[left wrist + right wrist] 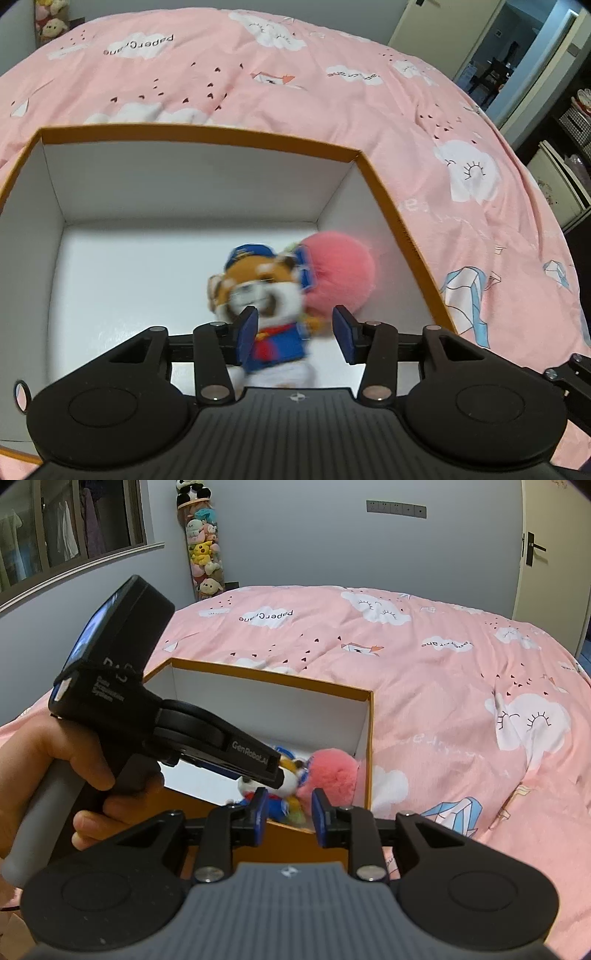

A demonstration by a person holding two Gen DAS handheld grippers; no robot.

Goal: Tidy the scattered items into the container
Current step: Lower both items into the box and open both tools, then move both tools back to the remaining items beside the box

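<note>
The left gripper has its two blue-padded jaws set wide apart with nothing pinched between them; behind the gap, at 12 o'clock from the jaws, a blurred plush fox in a blue cap and blue jacket with a red scarf appears inside the box, and whether it has come to rest on the floor cannot be told. Just at 2 o'clock from the jaws, one fluffy pink plush sits touching the fox, near the box's right wall. That makes two toys clearly countable in one orange-rimmed, white-lined box, though a bit of green and yellow beside the fox is too blurred to name. The right gripper also holds its two jaws apart on nothing, a narrower gap, poised over the box's near orange edge, with the same fox and pink plush at 12 o'clock beyond. At 10 o'clock in the right wrist view, the left hand grasps the other tool, whose side reads "GenRobot.AI". The box rests on a pink bedspread printed with clouds, and "PaperCrane" reads upside down on it. At 11 o'clock, a tall column of stuffed toys stands against the wall, too crowded to count.
</note>
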